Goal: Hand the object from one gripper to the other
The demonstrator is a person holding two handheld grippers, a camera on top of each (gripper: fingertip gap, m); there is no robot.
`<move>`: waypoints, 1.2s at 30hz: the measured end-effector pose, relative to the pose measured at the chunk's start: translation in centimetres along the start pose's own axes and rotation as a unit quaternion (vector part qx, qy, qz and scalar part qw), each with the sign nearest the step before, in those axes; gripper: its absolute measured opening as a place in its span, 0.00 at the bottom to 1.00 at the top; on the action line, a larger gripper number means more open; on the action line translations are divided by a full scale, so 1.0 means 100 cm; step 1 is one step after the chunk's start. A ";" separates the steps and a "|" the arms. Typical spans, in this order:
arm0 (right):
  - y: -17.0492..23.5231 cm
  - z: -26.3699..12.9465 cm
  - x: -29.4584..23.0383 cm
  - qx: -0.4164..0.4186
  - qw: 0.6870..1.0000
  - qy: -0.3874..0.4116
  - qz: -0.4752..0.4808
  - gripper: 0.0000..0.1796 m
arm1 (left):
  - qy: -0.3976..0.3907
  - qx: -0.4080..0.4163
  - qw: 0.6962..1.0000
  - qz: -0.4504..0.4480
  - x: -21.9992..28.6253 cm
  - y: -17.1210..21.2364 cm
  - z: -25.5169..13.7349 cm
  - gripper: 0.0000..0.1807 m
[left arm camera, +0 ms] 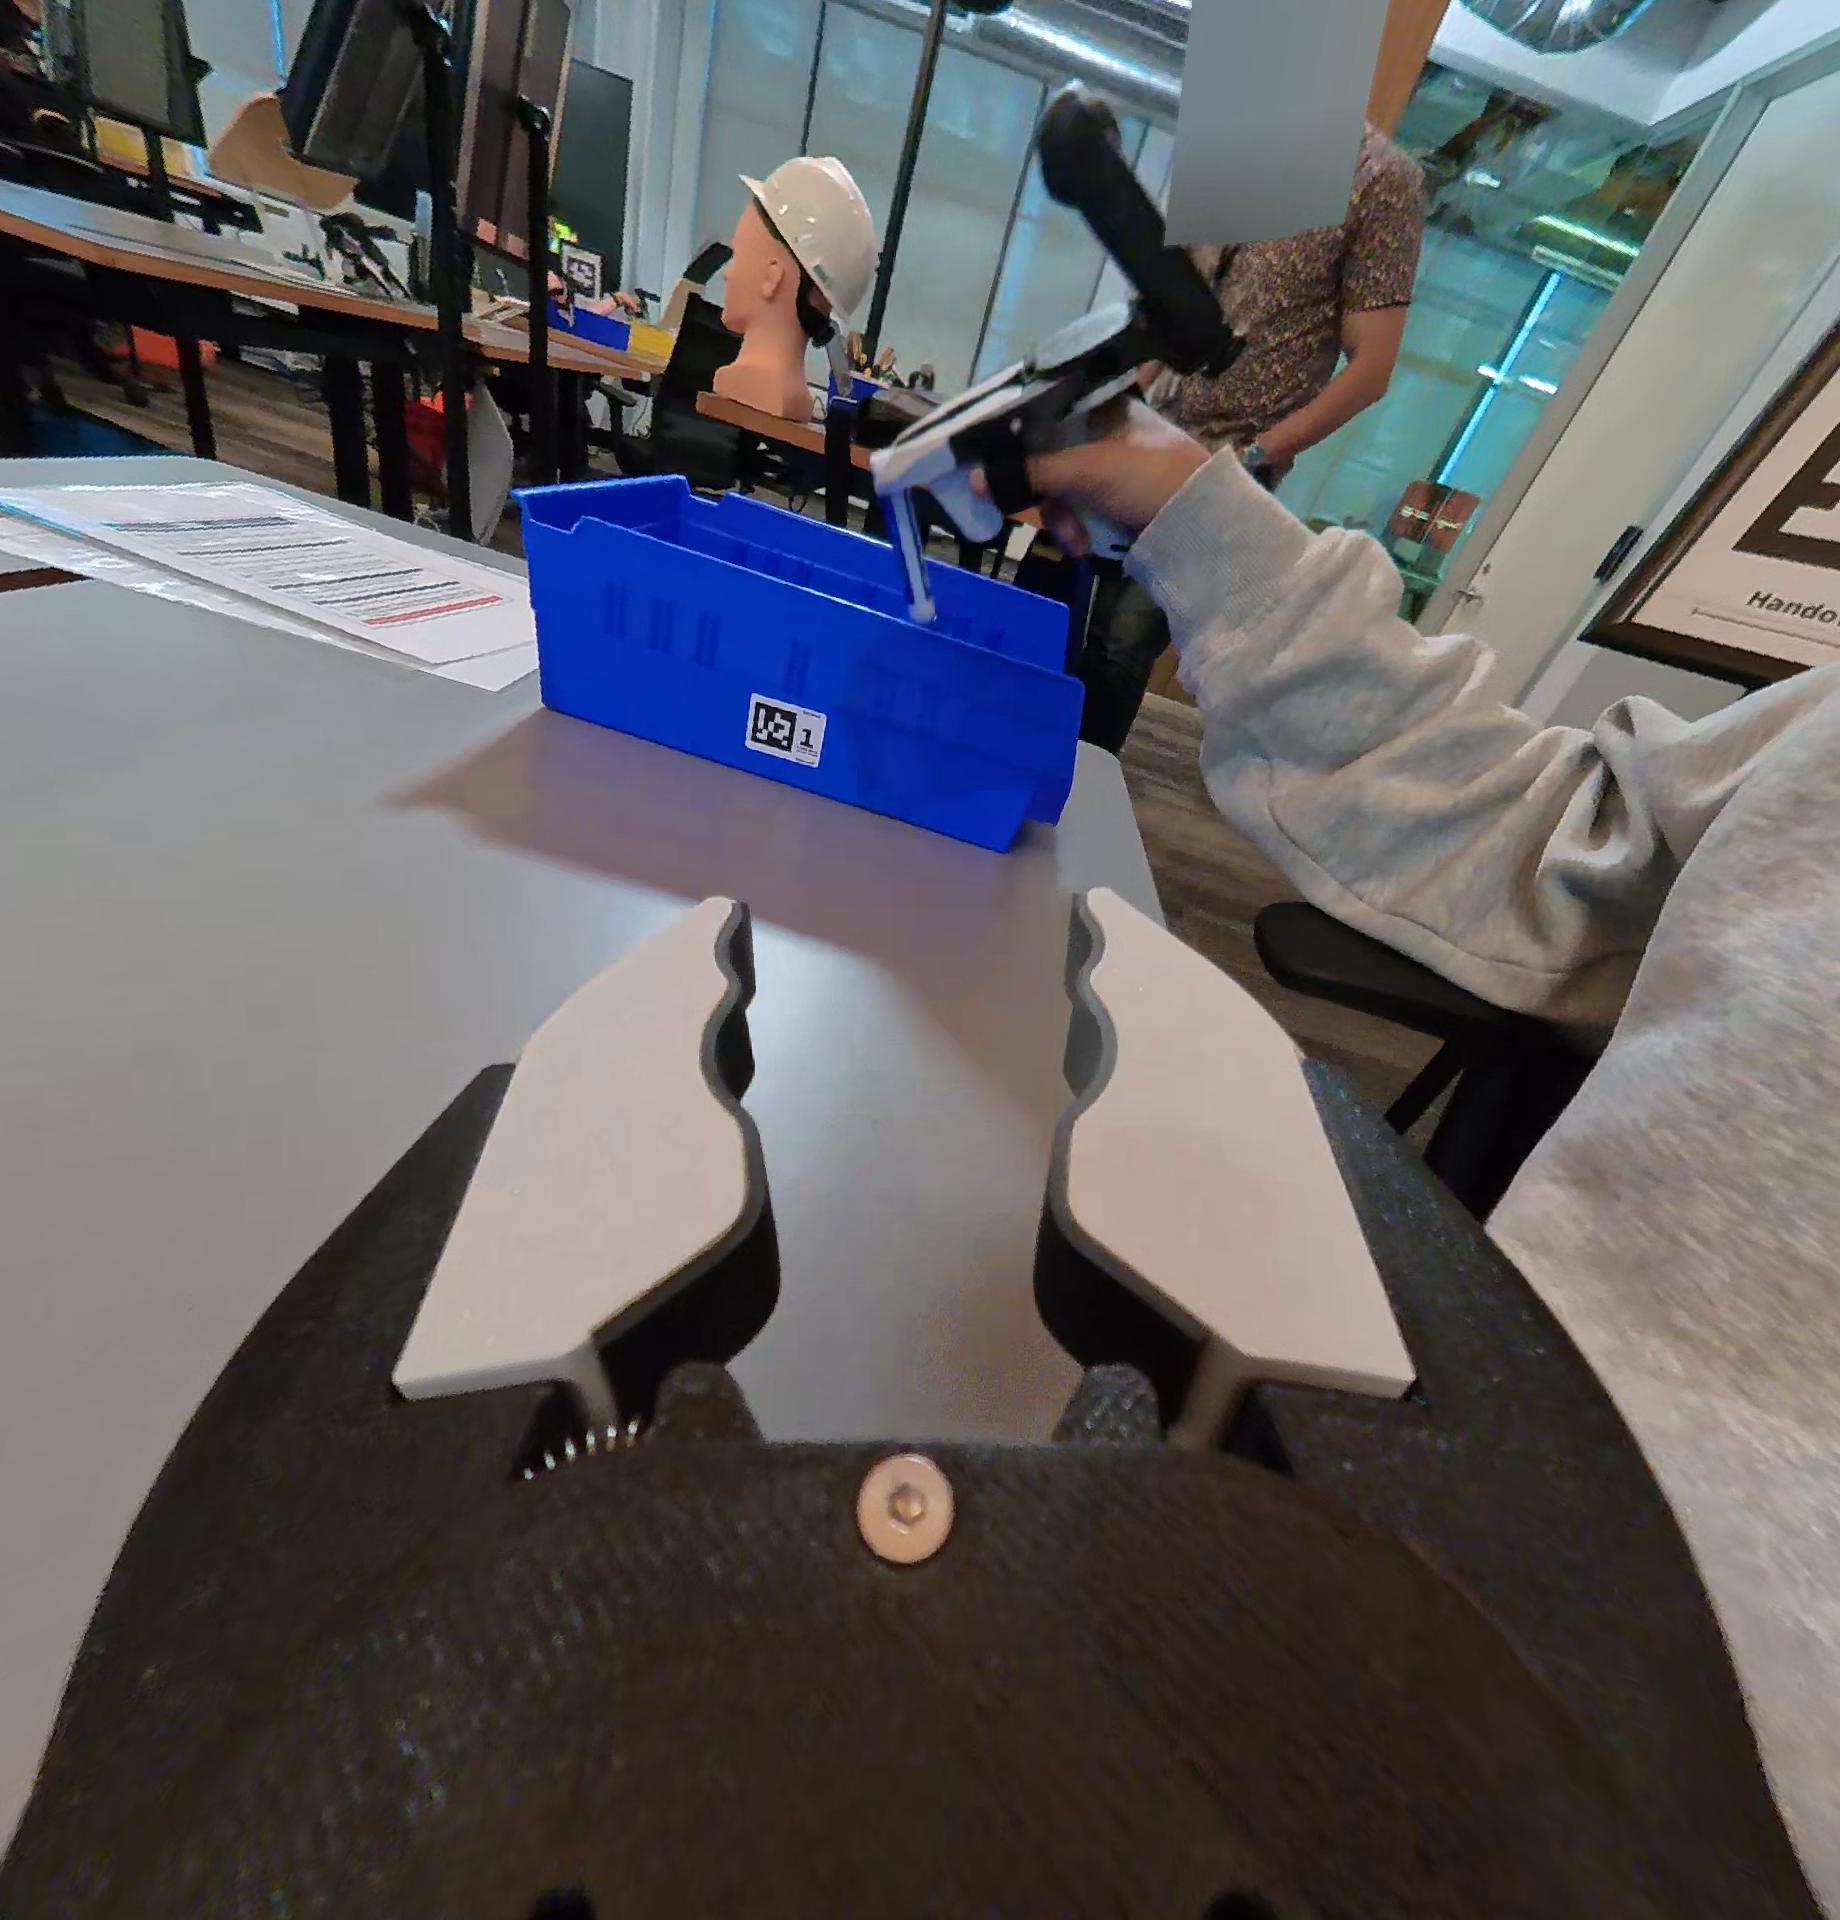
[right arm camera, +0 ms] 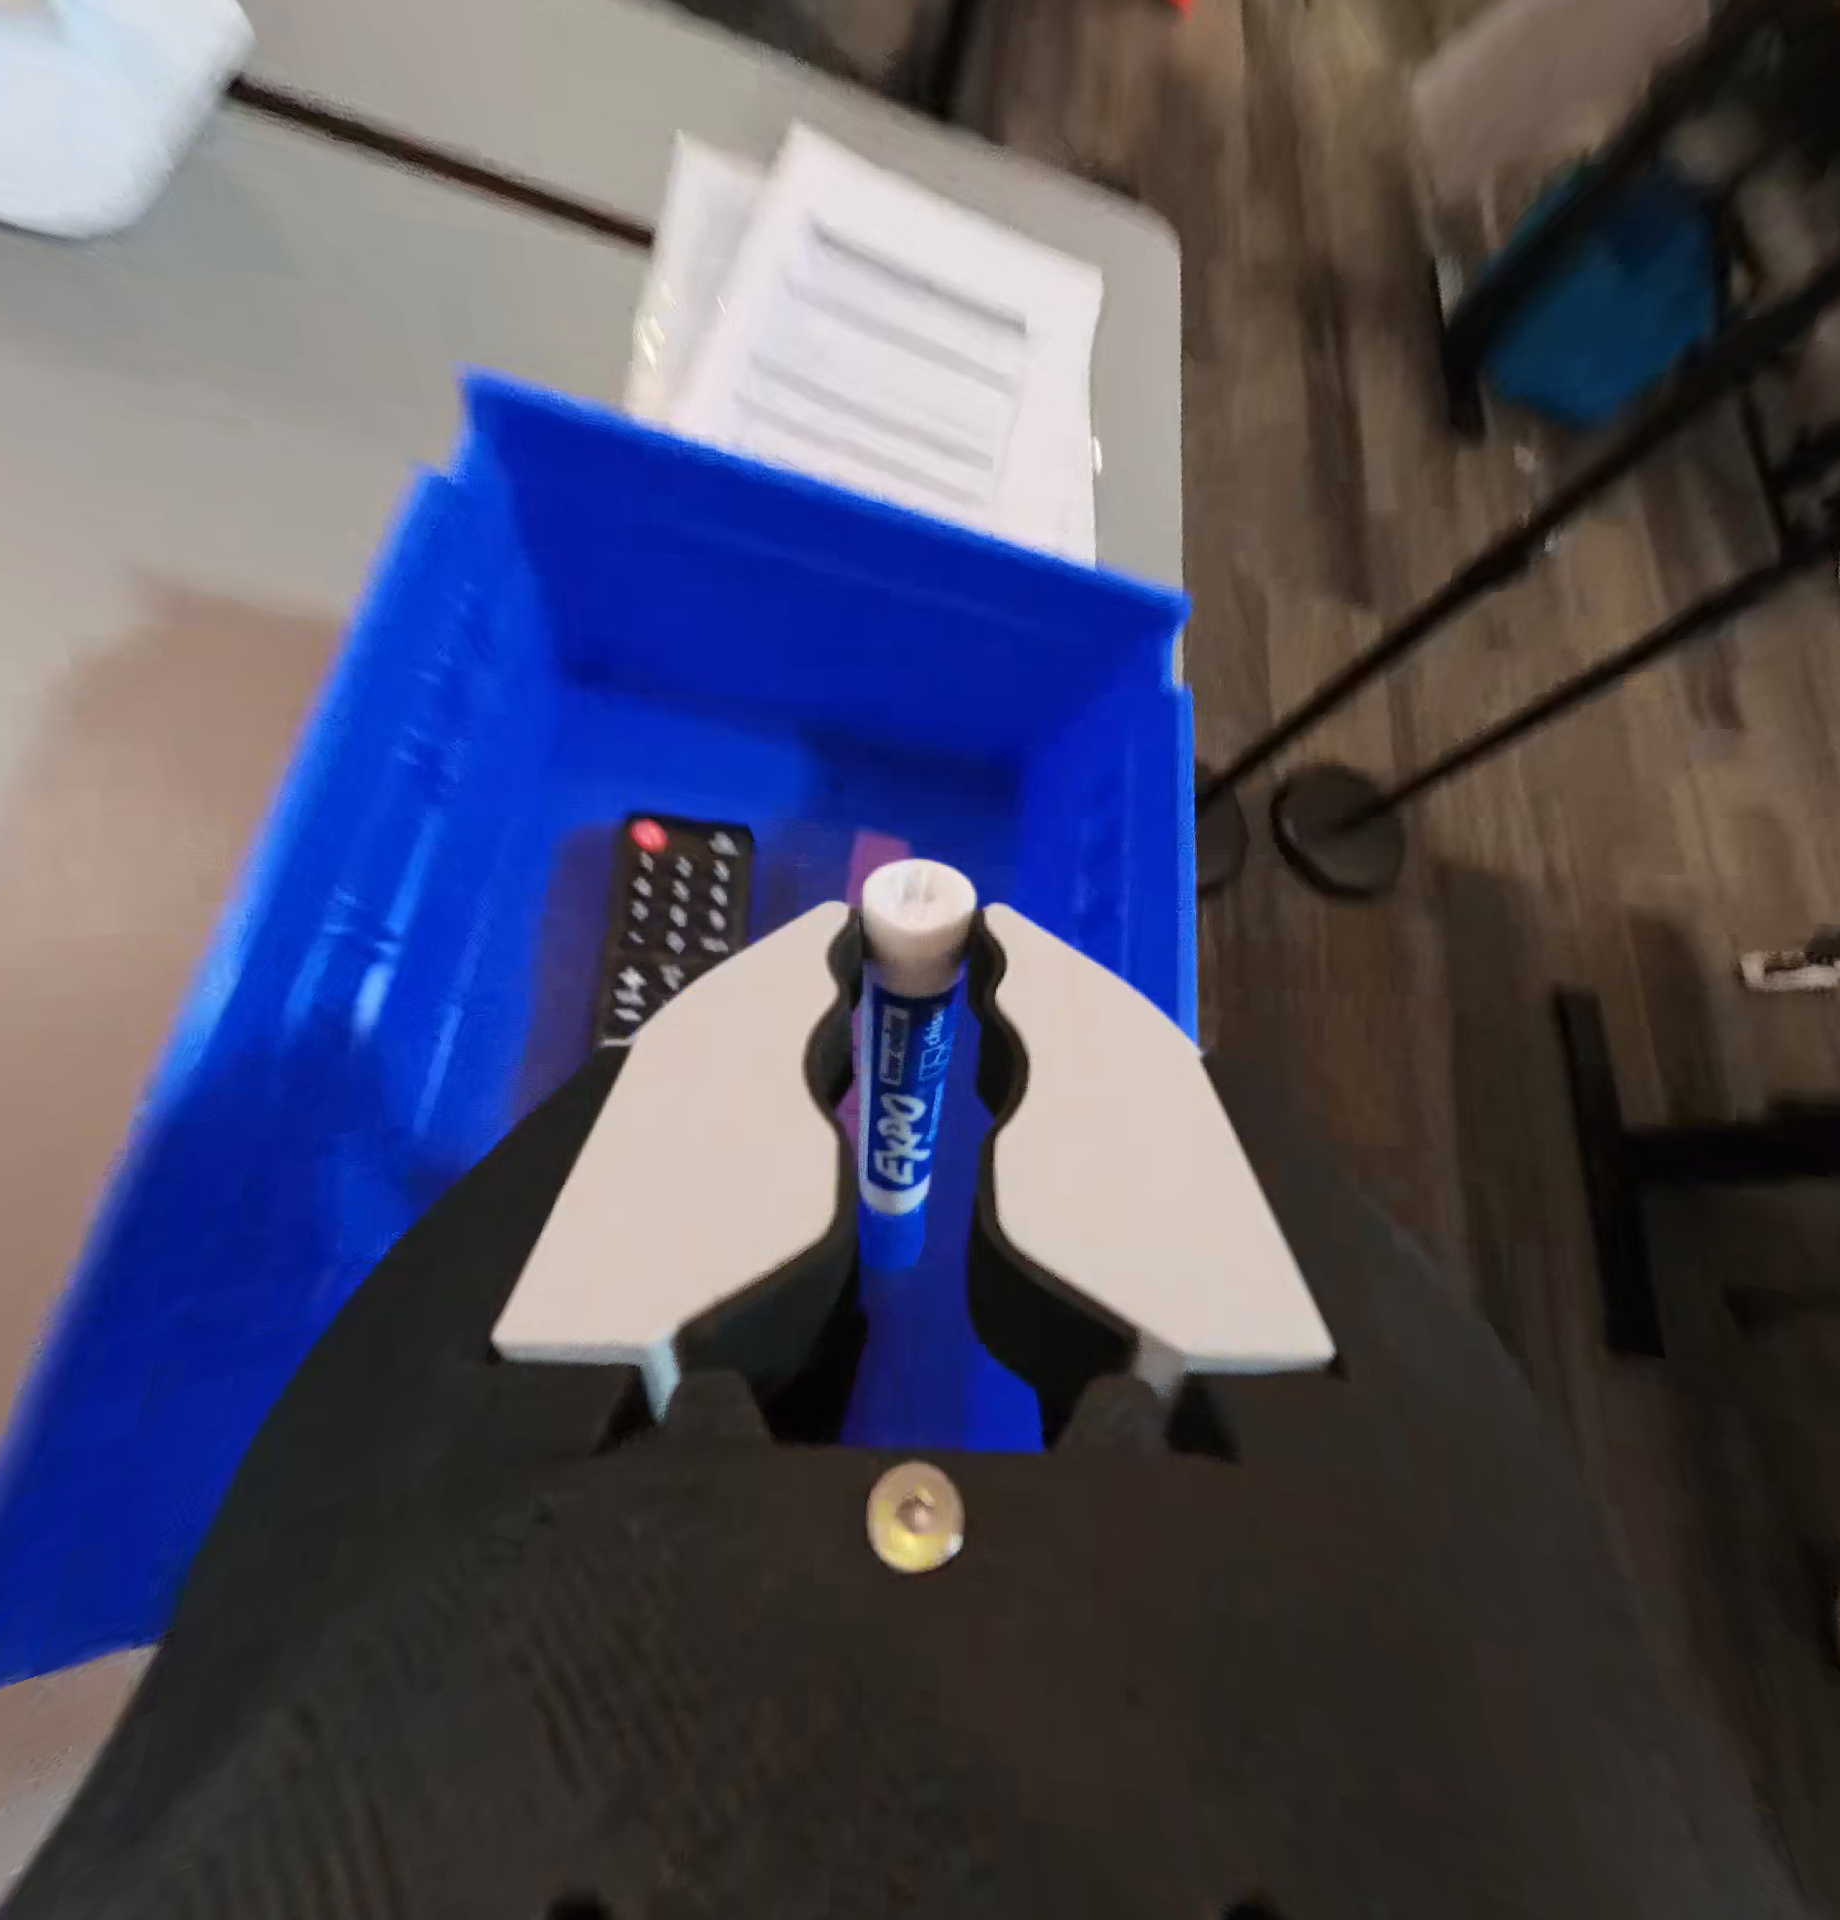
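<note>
My right gripper [right arm camera: 914, 914] is shut on a blue marker [right arm camera: 903, 1081] with a white end, held above the blue bin [right arm camera: 272, 1039]. In the left wrist view the right gripper [left arm camera: 895, 478] shows over the bin [left arm camera: 687, 644] with the marker [left arm camera: 912, 566] hanging down from it, its lower end at the bin's rim. My left gripper [left arm camera: 908, 914] is open and empty, low over the grey table [left arm camera: 220, 935], a short way in front of the bin.
A black remote [right arm camera: 677, 914] lies inside the bin. Printed sheets [left arm camera: 272, 571] lie on the table left of the bin, and show in the right wrist view [right arm camera: 874, 332]. A person's grey sleeve [left arm camera: 1467, 748] reaches in from the right. The table edge [left arm camera: 1134, 831] is beside the bin. To the black remote [right arm camera: 677, 914]: right tips about 12 cm, left tips about 35 cm.
</note>
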State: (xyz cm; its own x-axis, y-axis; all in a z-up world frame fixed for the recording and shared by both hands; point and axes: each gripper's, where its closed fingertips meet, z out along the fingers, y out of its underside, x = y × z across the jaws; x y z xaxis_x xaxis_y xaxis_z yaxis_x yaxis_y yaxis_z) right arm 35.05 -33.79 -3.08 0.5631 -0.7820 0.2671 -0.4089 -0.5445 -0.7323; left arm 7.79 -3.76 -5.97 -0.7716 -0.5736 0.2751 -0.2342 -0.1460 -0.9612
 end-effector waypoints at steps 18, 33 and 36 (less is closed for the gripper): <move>0.067 0.073 0.013 -0.143 0.986 0.080 -0.037 0.22 | -0.001 -0.002 1.000 -0.005 0.001 0.004 0.000 0.32; -0.108 -0.100 -0.280 0.291 0.901 -0.322 -0.001 0.15 | -0.005 -0.017 1.000 0.002 0.002 0.011 0.007 0.31; -0.079 -0.091 -0.324 0.300 0.881 -0.361 0.053 0.13 | -0.012 -0.025 1.000 0.004 0.000 0.016 0.006 0.29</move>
State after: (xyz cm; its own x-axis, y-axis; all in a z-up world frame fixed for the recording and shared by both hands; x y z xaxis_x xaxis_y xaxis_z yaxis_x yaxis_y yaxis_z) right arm 13.52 -6.93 -0.27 0.9431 -0.3049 -0.1329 -0.1557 -0.0516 -0.9865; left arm 7.80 -4.48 -7.54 -0.7594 -0.5938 0.2661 -0.2572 -0.1018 -0.9610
